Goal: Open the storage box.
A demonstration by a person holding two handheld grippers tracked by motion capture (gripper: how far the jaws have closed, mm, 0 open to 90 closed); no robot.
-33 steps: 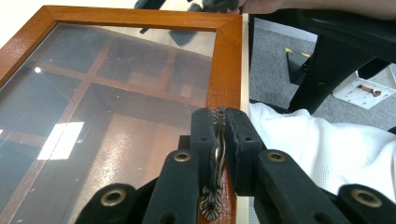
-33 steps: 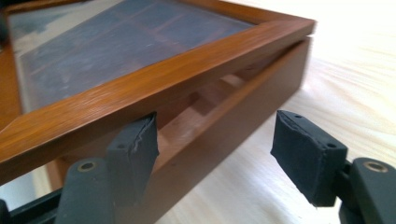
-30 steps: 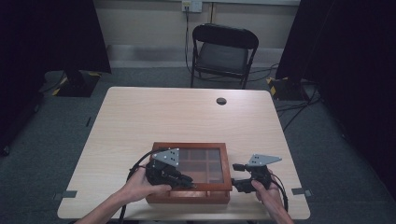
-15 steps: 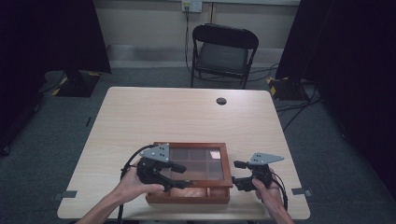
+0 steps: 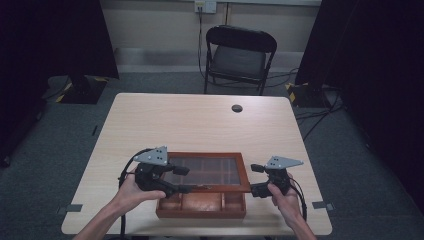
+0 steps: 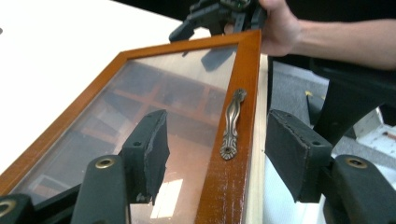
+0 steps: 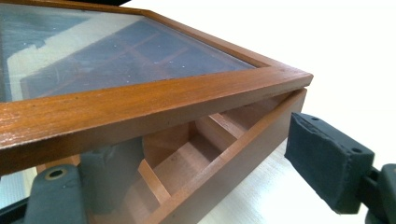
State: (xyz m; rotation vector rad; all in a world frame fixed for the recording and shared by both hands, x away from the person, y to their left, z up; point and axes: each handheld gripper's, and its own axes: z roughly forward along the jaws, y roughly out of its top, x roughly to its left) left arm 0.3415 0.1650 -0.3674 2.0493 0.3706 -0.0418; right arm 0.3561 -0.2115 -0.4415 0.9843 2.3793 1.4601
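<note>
Wooden box (image 5: 201, 204) on table (image 5: 185, 120)

Glossy varnished wooden box (image 5: 200, 205), glass-paned lid (image 6: 154, 116), ornate brass-look handle (image 6: 232, 123); matt pale laminate table (image 5: 200, 120).

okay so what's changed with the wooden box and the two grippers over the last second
The glass lid has swung up at its front edge, so the box now shows its front compartments. The left gripper slid leftward; its jaws have just opened around the lid's front rail. The right gripper has opened at the box's corner. The box stayed put.

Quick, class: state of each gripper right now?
Left gripper: open, jaws just opening, astride the raised glass lid front edge.
Right gripper: open, jaws just opening, astride the wooden box wall.
</note>
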